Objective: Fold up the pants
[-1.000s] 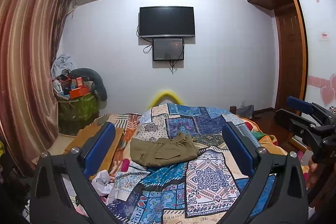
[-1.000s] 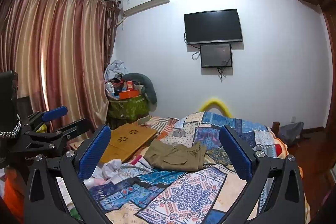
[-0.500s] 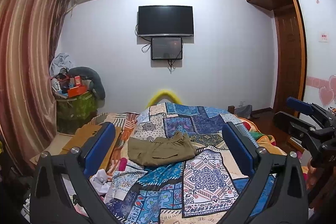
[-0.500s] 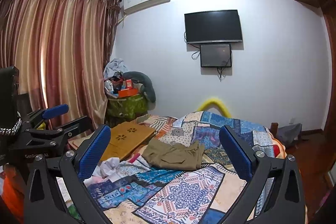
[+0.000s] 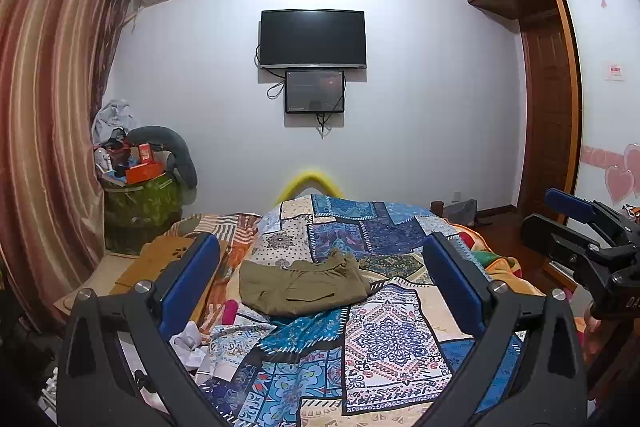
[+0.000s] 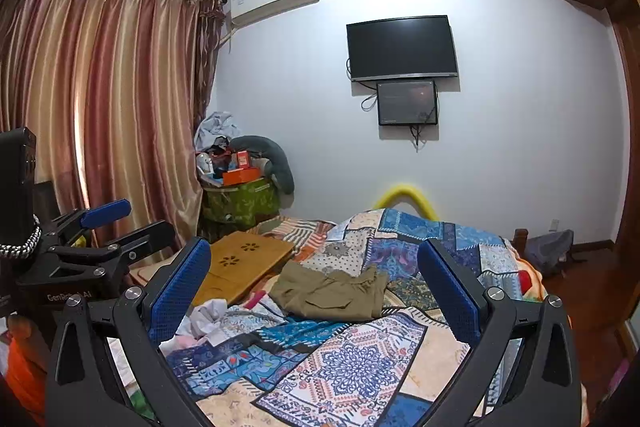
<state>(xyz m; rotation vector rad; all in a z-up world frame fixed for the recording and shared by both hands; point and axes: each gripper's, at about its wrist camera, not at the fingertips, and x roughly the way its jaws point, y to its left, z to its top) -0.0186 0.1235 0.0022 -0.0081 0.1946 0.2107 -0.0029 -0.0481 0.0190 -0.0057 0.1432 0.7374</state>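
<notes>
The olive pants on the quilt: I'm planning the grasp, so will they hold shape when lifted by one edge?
Probably not. The olive pants lie rumpled and creased, so they look floppy and would likely drape. Pushed, they may bunch on the soft patchwork quilt.

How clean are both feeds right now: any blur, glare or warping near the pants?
Left wrist view: pants sharp, evenly lit, no glare; fisheye bends the curtain and darkens corners. Right wrist view: pants equally sharp; walls bow, corners dark.
</notes>
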